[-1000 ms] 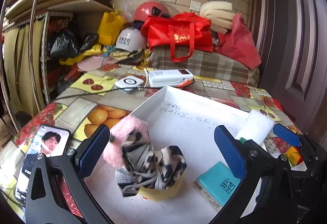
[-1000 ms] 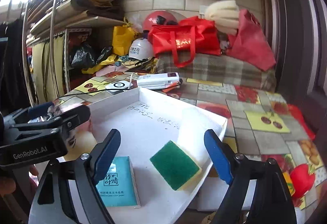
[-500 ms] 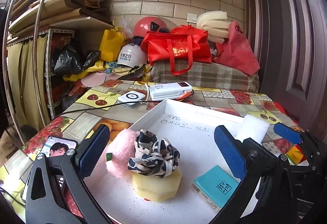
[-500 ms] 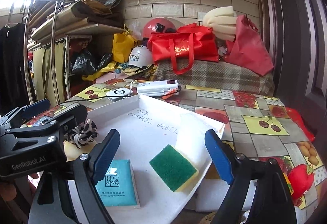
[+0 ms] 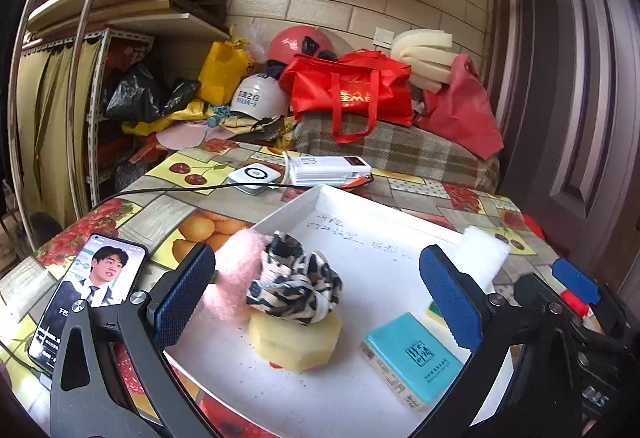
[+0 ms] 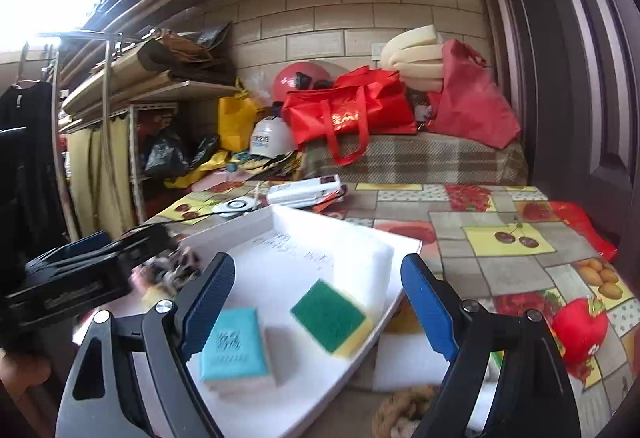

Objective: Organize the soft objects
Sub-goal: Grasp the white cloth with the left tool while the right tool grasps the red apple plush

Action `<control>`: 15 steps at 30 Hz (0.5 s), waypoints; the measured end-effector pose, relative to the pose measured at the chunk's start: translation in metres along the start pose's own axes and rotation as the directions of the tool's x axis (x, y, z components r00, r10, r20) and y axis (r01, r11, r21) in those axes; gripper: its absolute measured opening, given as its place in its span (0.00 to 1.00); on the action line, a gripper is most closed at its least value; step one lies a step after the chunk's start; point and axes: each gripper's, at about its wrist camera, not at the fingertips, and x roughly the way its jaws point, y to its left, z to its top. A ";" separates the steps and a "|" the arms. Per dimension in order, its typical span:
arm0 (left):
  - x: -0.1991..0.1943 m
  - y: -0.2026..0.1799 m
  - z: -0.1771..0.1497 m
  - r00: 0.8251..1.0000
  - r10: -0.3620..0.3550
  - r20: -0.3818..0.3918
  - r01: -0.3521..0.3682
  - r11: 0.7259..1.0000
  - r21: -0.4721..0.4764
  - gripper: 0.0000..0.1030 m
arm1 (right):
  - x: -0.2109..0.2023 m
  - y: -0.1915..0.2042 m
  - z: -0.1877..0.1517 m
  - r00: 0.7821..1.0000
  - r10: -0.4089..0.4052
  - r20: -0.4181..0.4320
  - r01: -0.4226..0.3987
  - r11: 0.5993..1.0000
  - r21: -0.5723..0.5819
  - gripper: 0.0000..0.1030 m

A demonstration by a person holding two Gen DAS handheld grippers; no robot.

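A white tray [image 5: 384, 270] lies on the table. In it a leopard-print scrunchie [image 5: 296, 284] rests on a yellow sponge [image 5: 296, 338], with a pink fluffy piece [image 5: 232, 270] beside them and a teal tissue pack [image 5: 416, 362] to the right. My left gripper [image 5: 316, 298] is open and empty, held back from the pile. In the right wrist view my right gripper [image 6: 316, 302] is open and empty above the tray [image 6: 304, 250], near a green-topped sponge [image 6: 330, 318] and the teal pack [image 6: 234, 346]. A white foam block [image 6: 372, 278] stands at the tray's right wall.
A phone [image 5: 88, 298] lies at the table's left front. A white power bank [image 5: 328, 170] and a small white device [image 5: 256, 176] with a cable lie behind the tray. Bags and helmets are piled at the back. A rope-like piece [image 6: 404, 410] lies near the front edge.
The left gripper has drawn back and up from the scrunchie pile, which now rests free on the yellow sponge. The right gripper has drifted slightly; its view is blurred.
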 end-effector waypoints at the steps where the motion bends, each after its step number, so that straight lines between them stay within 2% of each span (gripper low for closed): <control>1: 0.000 -0.002 0.000 1.000 -0.004 -0.001 0.004 1.000 0.006 1.00 | -0.005 -0.002 -0.002 1.000 0.006 0.000 -0.006 1.000 0.005 0.83; 5: -0.007 -0.016 -0.004 1.000 -0.030 0.000 0.030 0.998 0.050 1.00 | -0.032 -0.018 -0.007 1.000 0.015 0.017 -0.015 1.000 0.018 0.83; 8: -0.012 -0.029 -0.007 0.999 -0.049 0.008 0.048 0.994 0.101 1.00 | -0.052 -0.035 -0.010 0.999 -0.015 0.038 0.014 0.999 0.040 0.83; 12: -0.017 -0.044 -0.011 0.997 -0.073 0.019 0.068 0.982 0.175 1.00 | -0.075 -0.067 -0.013 0.994 -0.091 0.066 0.084 0.992 0.098 0.83; 15: -0.019 -0.051 -0.013 0.995 -0.104 0.010 0.100 0.975 0.199 1.00 | -0.090 -0.101 -0.015 0.979 -0.192 0.066 0.181 0.972 0.149 0.83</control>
